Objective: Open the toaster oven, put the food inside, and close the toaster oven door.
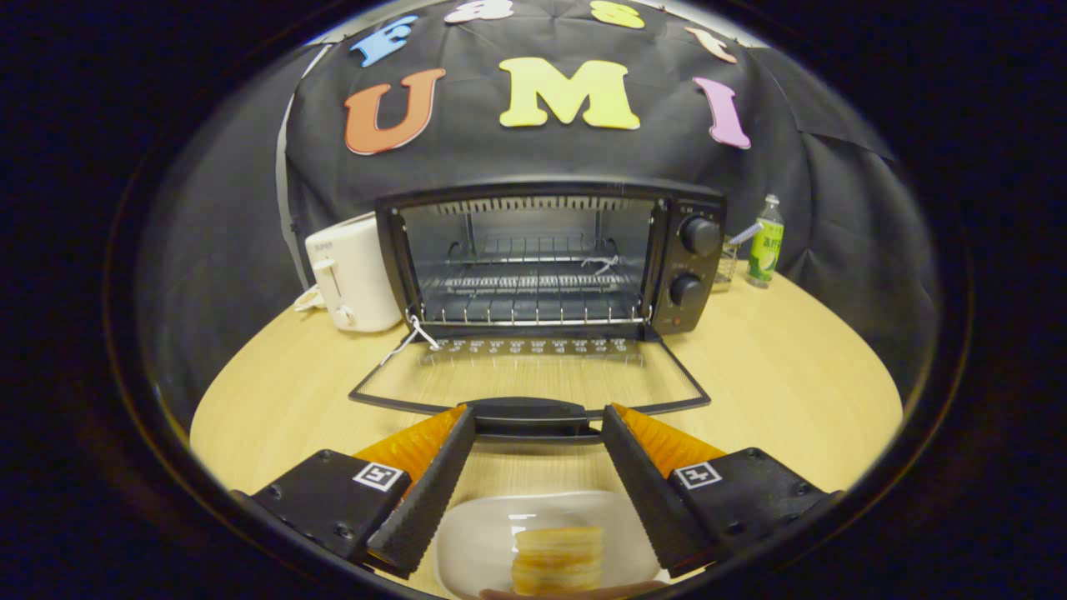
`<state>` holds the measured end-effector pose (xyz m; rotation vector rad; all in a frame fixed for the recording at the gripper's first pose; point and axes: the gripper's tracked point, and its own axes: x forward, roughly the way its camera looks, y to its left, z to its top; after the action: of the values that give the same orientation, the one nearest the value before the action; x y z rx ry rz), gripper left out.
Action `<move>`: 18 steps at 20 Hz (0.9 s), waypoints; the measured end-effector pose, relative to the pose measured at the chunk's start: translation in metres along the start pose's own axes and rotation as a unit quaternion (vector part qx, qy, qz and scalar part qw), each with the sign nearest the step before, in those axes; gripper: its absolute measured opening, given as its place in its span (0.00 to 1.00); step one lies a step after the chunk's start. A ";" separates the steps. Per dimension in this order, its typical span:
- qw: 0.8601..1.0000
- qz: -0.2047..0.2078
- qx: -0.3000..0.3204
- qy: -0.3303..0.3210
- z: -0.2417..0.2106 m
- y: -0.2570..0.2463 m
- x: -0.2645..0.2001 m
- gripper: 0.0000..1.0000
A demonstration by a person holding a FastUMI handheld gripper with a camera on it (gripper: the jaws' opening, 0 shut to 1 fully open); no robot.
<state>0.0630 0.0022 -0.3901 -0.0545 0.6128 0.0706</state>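
Note:
The black toaster oven [550,254] stands on the wooden table with its glass door [533,379] folded flat down toward me, so the wire rack [533,283] inside is exposed. The door's black handle [533,415] lies just ahead of my fingertips. My gripper [538,421] is open, nothing between its fingers. Below and between the fingers sits a white plate [475,533] holding a stack of golden food slices [557,558].
A white toaster [350,275] stands left of the oven. A green bottle [765,242] and a small glass with a utensil [727,258] stand to its right. Two knobs [698,236] sit on the oven's right panel. Bare tabletop [792,367] flanks the door.

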 end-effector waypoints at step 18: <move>0.998 0.050 0.001 -0.034 -0.052 -0.011 -0.109 1.00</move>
<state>-0.0549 -0.0175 -0.3689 -0.0192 0.5472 0.1682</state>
